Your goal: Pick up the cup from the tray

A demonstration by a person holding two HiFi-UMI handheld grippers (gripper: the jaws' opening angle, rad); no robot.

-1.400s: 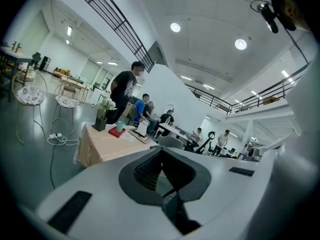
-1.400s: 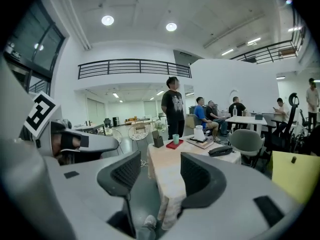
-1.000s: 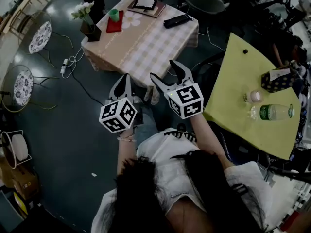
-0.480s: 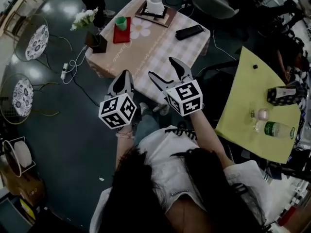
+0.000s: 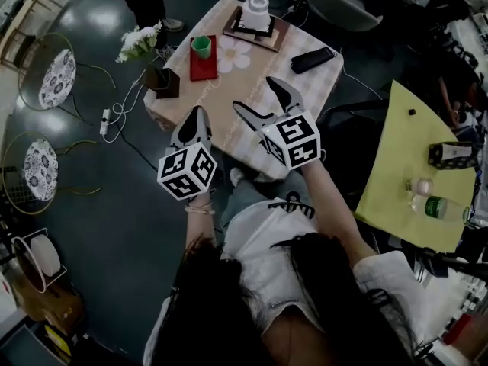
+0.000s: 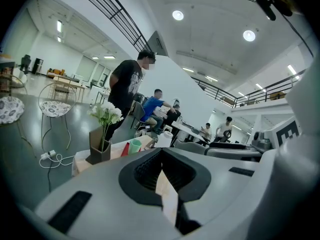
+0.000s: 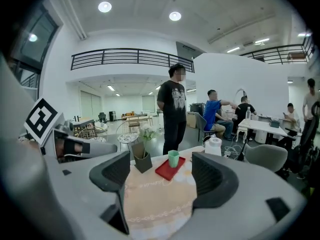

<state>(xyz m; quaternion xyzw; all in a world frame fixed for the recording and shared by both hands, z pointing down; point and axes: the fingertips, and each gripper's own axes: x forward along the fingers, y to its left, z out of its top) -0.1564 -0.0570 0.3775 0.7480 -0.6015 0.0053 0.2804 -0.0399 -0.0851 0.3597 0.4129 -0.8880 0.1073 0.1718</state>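
A green cup [image 5: 200, 46] stands upright on a small red tray [image 5: 203, 65] at the far left part of a checked-cloth table [image 5: 252, 82]. Both grippers hover short of the table's near edge, well away from the cup. My left gripper [image 5: 196, 119] is shut with nothing in it; past its jaws the cup [image 6: 134, 146] shows small. My right gripper [image 5: 265, 107] is open and its jaws are still opening, with nothing between them. In the right gripper view the cup [image 7: 173, 158] and tray [image 7: 169, 169] lie far ahead between the pads [image 7: 212, 174].
On the table stand a dark vase of white flowers [image 5: 162, 78], a white jar on a brown board [image 5: 257, 11] and a black flat object [image 5: 313, 59]. A yellow-green table [image 5: 396, 181] with a bottle is at right. A person [image 7: 174, 109] stands behind the table.
The checked table has drawn nearer and lower in the head view. The right jaws stand a little wider. Both grippers keep their places in front of the person.
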